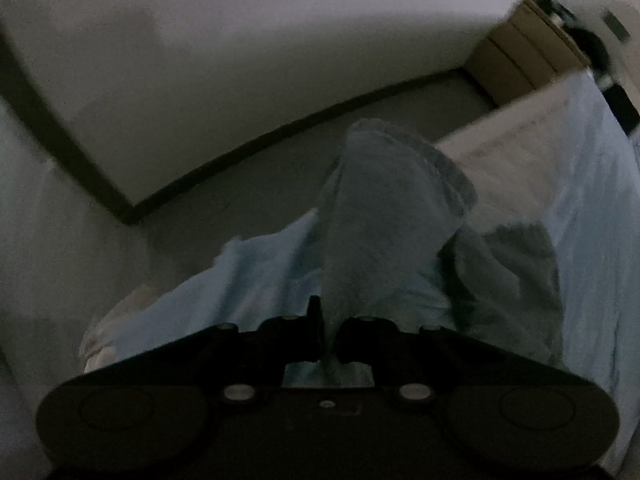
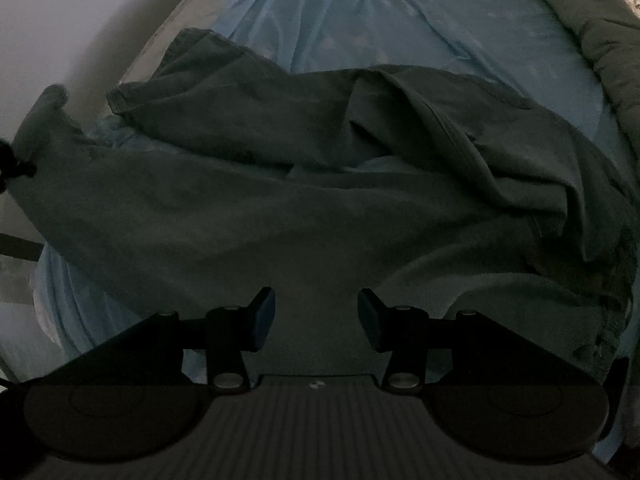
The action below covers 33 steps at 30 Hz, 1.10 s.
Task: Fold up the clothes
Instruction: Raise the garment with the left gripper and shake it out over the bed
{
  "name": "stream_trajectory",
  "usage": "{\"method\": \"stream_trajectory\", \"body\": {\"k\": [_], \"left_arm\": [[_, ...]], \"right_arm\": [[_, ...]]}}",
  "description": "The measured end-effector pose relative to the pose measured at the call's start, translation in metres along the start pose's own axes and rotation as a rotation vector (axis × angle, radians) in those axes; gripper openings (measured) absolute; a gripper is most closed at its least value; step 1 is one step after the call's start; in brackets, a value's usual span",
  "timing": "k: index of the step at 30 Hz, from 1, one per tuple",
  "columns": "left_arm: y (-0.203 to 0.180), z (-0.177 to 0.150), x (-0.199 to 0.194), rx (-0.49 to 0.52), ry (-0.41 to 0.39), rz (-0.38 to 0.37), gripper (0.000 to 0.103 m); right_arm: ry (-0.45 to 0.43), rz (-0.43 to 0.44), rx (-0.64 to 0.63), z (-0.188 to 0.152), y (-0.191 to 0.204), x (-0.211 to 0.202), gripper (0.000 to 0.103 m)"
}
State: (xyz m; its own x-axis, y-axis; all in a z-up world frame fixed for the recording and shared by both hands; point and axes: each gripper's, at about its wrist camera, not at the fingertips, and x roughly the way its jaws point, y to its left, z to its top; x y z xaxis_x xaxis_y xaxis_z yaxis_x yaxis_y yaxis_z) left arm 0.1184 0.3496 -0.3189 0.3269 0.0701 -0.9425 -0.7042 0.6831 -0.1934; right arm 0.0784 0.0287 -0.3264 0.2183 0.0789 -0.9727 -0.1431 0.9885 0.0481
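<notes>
Dim light, left view blurred. Left gripper (image 1: 326, 332) is clenched on a fold of the dark green garment (image 2: 280, 208); a cuff or leg end (image 1: 396, 200) is seen drawn up out of its jaws over the bed edge, above grey floor. The rest of the garment is spread, rumpled, across the light blue bedsheet (image 2: 400, 20). Right gripper (image 2: 316, 320) is released: jaws stand apart, nothing between the pads, cloth just beneath. Judged step: one end is being carried over for a fold. Best done with the pinched end kept taut and low, laid edge to edge on the far end, while the spread cloth is pinned by the right gripper. Count: one garment, one sheet, one grey quilt (image 2: 600, 20) at far right, two grippers.
</notes>
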Motion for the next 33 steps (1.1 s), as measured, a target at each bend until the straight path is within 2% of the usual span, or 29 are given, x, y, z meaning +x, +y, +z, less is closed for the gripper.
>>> {"method": "stream_trajectory", "body": {"k": [8,12,14,15,16,18,21,25,29,33], "left_arm": [[0.056,-0.018,0.038,-0.247,0.106,-0.01,0.006],[0.067,-0.02,0.046,-0.308,0.131,-0.015,0.01],[0.068,-0.019,0.046,-0.313,0.14,-0.009,0.016],[0.069,-0.017,0.046,-0.31,0.145,-0.002,0.027],[0.068,-0.015,0.045,-0.307,0.15,0.014,0.045],[0.068,-0.013,0.042,-0.302,0.147,0.036,0.053],[0.069,-0.015,0.039,-0.303,0.156,0.041,0.057],[0.063,-0.021,0.033,-0.286,0.16,0.041,0.058],[0.044,-0.034,0.02,-0.24,0.159,0.036,0.058],[0.017,-0.052,0.0,-0.18,0.148,0.032,0.058]], "right_arm": [[0.017,-0.04,0.012,0.001,-0.004,0.002,0.048],[0.017,-0.05,0.022,0.001,-0.008,0.0,0.048],[0.016,-0.052,0.028,0.001,-0.009,0.0,0.048],[0.015,-0.053,0.032,0.0,-0.01,0.0,0.048],[0.014,-0.053,0.035,0.0,-0.011,0.0,0.048],[0.012,-0.053,0.044,-0.001,-0.013,0.0,0.048],[0.008,-0.049,0.065,-0.004,-0.018,-0.001,0.048],[0.003,-0.04,0.1,-0.009,-0.03,-0.002,0.048],[-0.013,-0.026,0.144,-0.015,-0.048,-0.005,0.048],[-0.033,-0.017,0.231,-0.028,-0.082,-0.007,0.049]]}}
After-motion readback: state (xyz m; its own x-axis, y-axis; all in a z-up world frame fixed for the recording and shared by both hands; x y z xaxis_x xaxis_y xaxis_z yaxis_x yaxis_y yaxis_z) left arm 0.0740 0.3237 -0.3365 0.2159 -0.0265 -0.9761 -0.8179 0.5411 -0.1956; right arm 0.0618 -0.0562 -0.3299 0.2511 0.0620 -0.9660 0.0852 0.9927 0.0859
